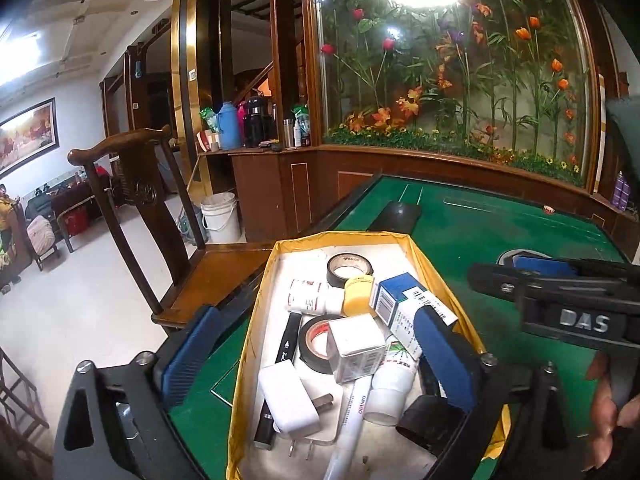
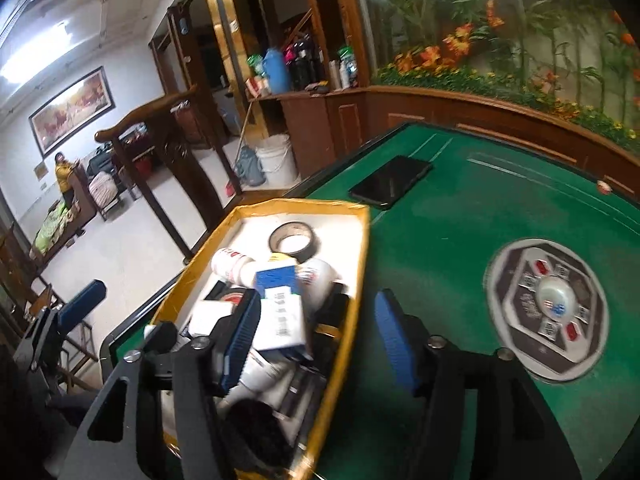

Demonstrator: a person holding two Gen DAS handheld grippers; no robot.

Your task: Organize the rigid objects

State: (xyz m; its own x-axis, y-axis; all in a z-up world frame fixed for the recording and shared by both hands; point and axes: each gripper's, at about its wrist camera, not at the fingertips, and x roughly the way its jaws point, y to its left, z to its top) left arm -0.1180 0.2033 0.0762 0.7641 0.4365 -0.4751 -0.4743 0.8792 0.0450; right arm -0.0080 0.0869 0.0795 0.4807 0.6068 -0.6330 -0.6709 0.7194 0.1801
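Two tape rolls [image 1: 350,269], one yellow tray [image 1: 256,312], one phone [image 2: 390,186]

Yellow-rimmed white tray [image 1: 436,276], green table [image 1: 480,224], black tape roll [image 1: 350,268].

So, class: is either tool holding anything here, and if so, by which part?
Nothing is held. The left tool stands open over the yellow-edged box; the right tool is open, straddling its wall, gripping nothing.

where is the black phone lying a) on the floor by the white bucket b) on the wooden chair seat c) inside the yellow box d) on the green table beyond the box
d, the phone lies flat on the green table, just past the far end of the yellow box, not inside it.
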